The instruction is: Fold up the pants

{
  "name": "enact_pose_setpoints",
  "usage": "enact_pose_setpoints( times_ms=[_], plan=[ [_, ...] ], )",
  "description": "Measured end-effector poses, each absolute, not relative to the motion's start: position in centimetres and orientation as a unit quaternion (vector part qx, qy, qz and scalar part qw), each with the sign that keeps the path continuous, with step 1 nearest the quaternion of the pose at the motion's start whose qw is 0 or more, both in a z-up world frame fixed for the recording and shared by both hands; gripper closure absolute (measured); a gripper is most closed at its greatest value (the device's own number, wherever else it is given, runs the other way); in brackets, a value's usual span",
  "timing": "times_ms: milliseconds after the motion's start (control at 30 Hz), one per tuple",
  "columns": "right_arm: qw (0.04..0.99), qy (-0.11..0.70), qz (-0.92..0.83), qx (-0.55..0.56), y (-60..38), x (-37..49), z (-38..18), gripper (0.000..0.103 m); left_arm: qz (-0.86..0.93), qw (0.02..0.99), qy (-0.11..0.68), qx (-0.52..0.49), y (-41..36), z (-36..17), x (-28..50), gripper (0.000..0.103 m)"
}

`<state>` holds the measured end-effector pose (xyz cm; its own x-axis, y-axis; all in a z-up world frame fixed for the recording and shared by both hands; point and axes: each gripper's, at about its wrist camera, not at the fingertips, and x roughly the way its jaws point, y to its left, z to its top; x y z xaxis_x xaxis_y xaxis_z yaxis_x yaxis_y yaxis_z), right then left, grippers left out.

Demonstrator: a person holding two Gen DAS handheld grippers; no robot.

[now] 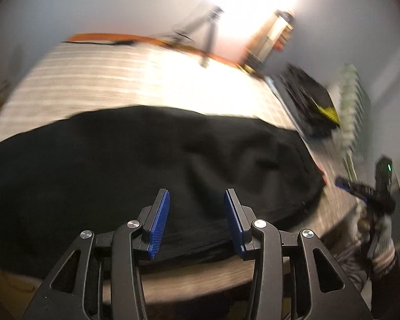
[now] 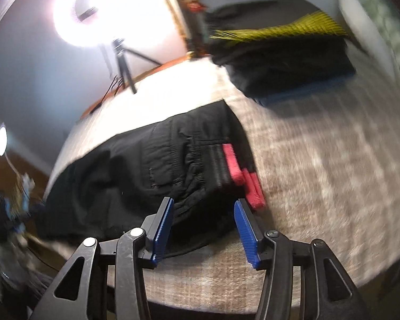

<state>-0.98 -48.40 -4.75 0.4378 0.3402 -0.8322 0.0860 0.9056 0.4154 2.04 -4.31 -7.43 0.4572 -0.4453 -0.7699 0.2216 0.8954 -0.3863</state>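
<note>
Black pants (image 1: 136, 165) lie in a loose folded heap across the striped beige bed cover (image 1: 98, 80). In the right wrist view the pants (image 2: 152, 165) show their elastic waistband with a red inner band (image 2: 234, 165) at the right end. My left gripper (image 1: 197, 208) is open and empty, just above the near edge of the pants. My right gripper (image 2: 204, 221) is open and empty, over the waistband corner near the bed's front edge. The other gripper (image 1: 370, 189) shows at the right of the left wrist view.
A stack of folded dark clothes with a yellow patterned piece (image 2: 280, 53) lies at the far right of the bed (image 2: 320, 146). A ring light on a tripod (image 2: 120, 53) stands at the far edge. A wall lies behind.
</note>
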Motion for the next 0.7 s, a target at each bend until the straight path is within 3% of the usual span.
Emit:
enact_pose_setpoints(
  times_ms=[300, 600, 667, 700],
  plan=[
    [0.789, 0.529, 0.088, 0.301, -49.6, -0.4, -7.4, 0.052, -0.26, 0.802, 0.534, -0.067, -11.5, -11.7, 3.4, 0.062],
    [0.769, 0.536, 0.079, 0.34, -49.9, 1.8, -10.0, 0.053, -0.272, 0.798, 0.533, -0.063, -11.3, -11.6, 3.3, 0.062],
    [0.771, 0.535, 0.078, 0.337, -49.5, 2.3, -10.2, 0.065, -0.271, 0.799, 0.533, -0.061, -11.4, -11.6, 3.2, 0.062],
    [0.776, 0.533, 0.073, 0.328, -49.3, 2.5, -10.1, 0.077, -0.271, 0.798, 0.534, -0.063, -11.3, -11.6, 3.2, 0.062]
  ],
)
